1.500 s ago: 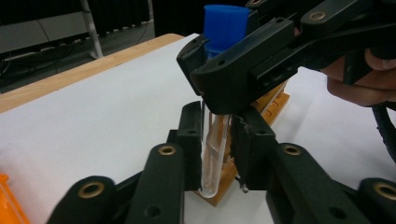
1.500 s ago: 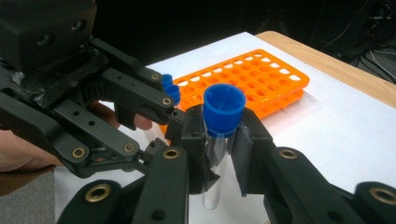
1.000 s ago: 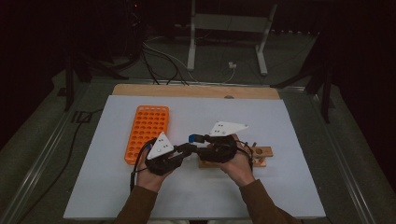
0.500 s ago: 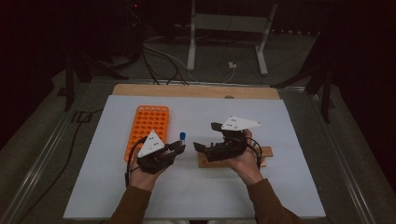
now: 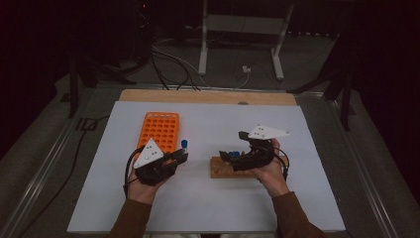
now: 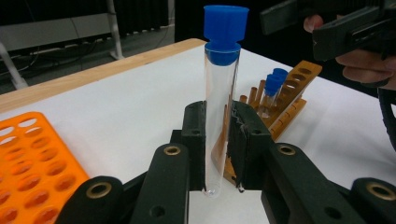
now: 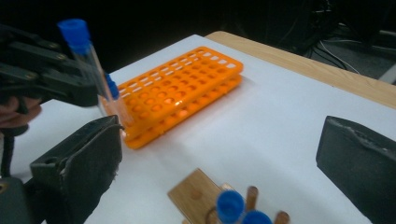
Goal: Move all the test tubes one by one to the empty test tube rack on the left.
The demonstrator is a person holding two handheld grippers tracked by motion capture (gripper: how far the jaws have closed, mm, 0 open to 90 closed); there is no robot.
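Standing upright between the closed jaws of the left hand-held gripper (image 6: 217, 154), a clear tube (image 6: 218, 116) with a bright blue cap looks empty, its rounded bottom showing below the pads. In the high view the tube sits just at 3 o'clock of the orange rack (image 5: 159, 133), above the white tabletop (image 5: 208, 208). The right hand-held gripper (image 5: 236, 156) has just been opening; its jaws stand wide with nothing between them, over the wooden rack (image 5: 223, 171), which holds two more blue-capped tubes (image 6: 273, 88).
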